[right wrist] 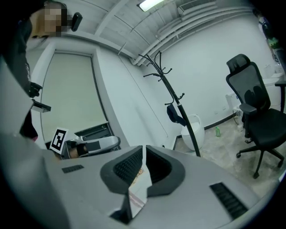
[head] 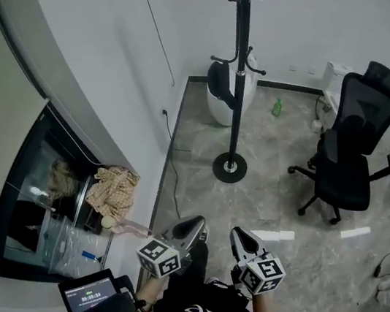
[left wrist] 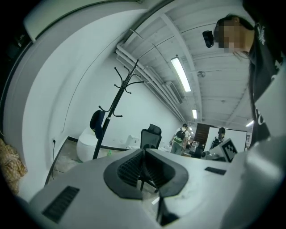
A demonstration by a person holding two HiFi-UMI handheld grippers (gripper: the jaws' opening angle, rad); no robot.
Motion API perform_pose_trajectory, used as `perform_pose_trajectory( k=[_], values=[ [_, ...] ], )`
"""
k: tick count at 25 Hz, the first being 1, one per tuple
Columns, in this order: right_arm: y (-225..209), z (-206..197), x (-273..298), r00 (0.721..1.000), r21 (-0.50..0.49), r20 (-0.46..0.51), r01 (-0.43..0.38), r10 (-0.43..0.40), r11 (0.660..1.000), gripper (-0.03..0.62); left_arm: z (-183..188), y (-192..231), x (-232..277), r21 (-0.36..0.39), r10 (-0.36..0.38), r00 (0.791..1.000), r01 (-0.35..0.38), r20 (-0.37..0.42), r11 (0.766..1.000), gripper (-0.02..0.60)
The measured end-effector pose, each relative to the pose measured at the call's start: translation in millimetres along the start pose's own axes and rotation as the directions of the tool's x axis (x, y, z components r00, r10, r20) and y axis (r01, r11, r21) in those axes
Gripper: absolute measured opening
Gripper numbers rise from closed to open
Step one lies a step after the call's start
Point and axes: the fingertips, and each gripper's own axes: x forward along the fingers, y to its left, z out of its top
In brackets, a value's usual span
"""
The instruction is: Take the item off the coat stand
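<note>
Grey marble floor (head: 274,172) lies open to the black metal coat stand (head: 238,85); a dark fabric item (head: 221,82) hangs on its lower hook (well ahead). Left claw (head: 197,224) and right claw (head: 237,233) are both closed, empty.

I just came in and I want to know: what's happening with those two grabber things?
A person is holding a left gripper and a right gripper out in front, both shut and empty. Across the floor stands a coat stand with what looks like a dark cap hanging on a low hook. An office chair stands off to the side. The grippers are well short of the stand, so the cap has not been taken off yet.
</note>
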Motion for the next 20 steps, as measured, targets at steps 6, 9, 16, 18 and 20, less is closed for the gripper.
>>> perform_pose_trajectory(
  k=[6, 9, 16, 18, 20],
  values=[
    [-30.4, 24.0, 37.8, 0.999, -0.007, 0.007, 0.049, -0.049, 0.999, 0.035, 20.0, 35.2, 52.8, -0.004, -0.061, 0.998, 0.061, -0.013, 0.998, 0.005],
    [-46.7, 38.8, 68.0, 0.997, -0.005, 0.013, 0.075, -0.075, 0.997, 0.035, 39.3, 57.7, 75.7, 0.028, -0.084, 0.996, 0.085, -0.028, 0.996, 0.005],
    [-57.5, 87.8, 166.7, 0.997, -0.042, 0.049, 0.057, -0.055, 0.997, 0.035, 94.9, 135.9, 114.3, 0.068, -0.105, 0.994, 0.105, 0.000, 0.992, 0.005],
    [-60.0, 95.7, 191.5, 0.997, -0.048, 0.053, 0.059, -0.057, 0.997, 0.035, 106.1, 156.6, 123.1, 0.076, -0.114, 0.993, 0.113, 0.004, 0.991, 0.005],
    [-61.1, 99.7, 211.6, 0.997, -0.051, 0.052, 0.067, -0.064, 0.996, 0.035, 113.6, 174.1, 128.8, 0.081, -0.126, 0.992, 0.125, -0.001, 0.989, 0.005]
  ],
)
